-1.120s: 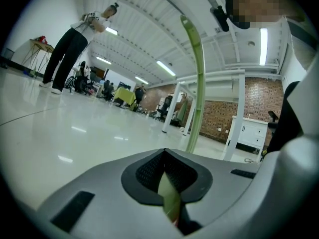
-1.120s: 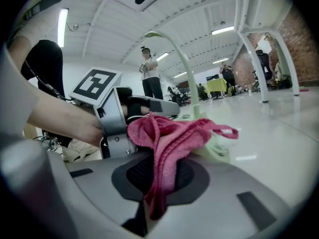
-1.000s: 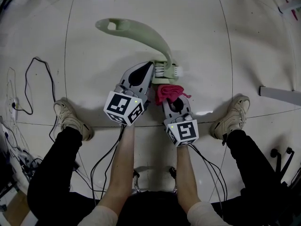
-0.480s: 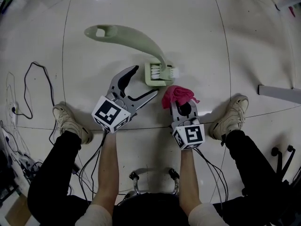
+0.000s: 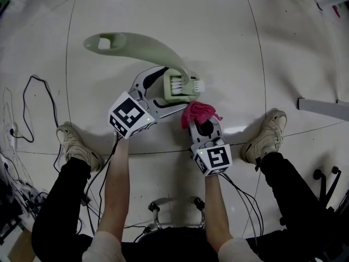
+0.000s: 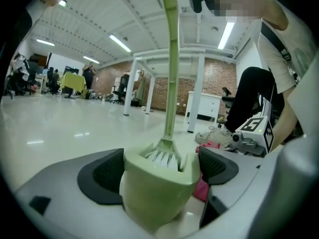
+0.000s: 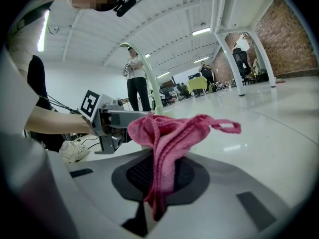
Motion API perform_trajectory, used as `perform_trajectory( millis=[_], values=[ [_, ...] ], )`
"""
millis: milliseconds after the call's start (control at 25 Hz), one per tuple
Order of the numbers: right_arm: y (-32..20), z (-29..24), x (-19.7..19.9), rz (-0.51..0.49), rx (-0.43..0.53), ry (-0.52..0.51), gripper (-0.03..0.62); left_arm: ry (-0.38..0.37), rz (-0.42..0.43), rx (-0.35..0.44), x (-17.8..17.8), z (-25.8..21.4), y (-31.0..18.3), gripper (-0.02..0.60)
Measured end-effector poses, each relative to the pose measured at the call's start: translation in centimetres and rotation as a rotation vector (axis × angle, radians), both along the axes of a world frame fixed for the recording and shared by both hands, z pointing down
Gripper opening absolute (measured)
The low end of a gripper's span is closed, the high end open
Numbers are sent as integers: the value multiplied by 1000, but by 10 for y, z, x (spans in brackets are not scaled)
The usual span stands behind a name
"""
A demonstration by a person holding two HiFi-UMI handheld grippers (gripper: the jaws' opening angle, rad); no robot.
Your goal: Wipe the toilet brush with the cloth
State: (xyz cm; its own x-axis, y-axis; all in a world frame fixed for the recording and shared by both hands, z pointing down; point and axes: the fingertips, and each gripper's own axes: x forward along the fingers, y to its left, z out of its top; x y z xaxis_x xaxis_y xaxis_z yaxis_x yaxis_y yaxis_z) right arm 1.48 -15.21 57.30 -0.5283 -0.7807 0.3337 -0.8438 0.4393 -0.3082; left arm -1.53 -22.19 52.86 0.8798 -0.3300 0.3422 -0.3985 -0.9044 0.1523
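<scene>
From the head view: toilet brush (image 5: 161, 45) upright in its green holder (image 5: 170, 94) on the floor (image 5: 262, 48), straddled by the left gripper (image 5: 174, 89), with the right gripper (image 5: 199, 120) just beside and clenched on the pink cloth (image 5: 199, 112). From the left gripper view: jaws just opened wide, holder between the pads but not squeezed. From the right gripper view: cloth pinched fast, apart from the brush, so probably no wiping done yet and all of it left.

Cloth (image 5: 199, 112) right of toilet brush (image 5: 158, 43)
</scene>
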Motion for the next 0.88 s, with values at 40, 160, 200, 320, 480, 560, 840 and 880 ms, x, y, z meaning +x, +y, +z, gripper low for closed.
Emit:
perform_trajectory(
  millis=[40,160,200,320,480,560,840,880],
  values=[
    [-4,0,0,0,2,6,32,9,-8,-4,-1,0,1,449],
    [-12,1,7,6,8,29,32,33,-32,-17,-5,-1,9,449],
    [-13,1,10,7,9,39,32,37,-40,-24,-6,-1,13,449],
    [-21,2,18,3,15,79,32,43,-75,-49,-11,-2,22,449],
    [-41,1,28,-2,24,140,32,73,-137,-95,-15,-4,40,449],
    [-52,-1,31,-13,33,166,32,85,-151,-123,-14,-5,55,449],
    [-62,-18,35,-30,64,244,32,100,-198,-121,-14,-13,75,449],
    [-56,-21,37,-11,63,235,32,94,-200,-103,-18,-15,68,449]
  ],
)
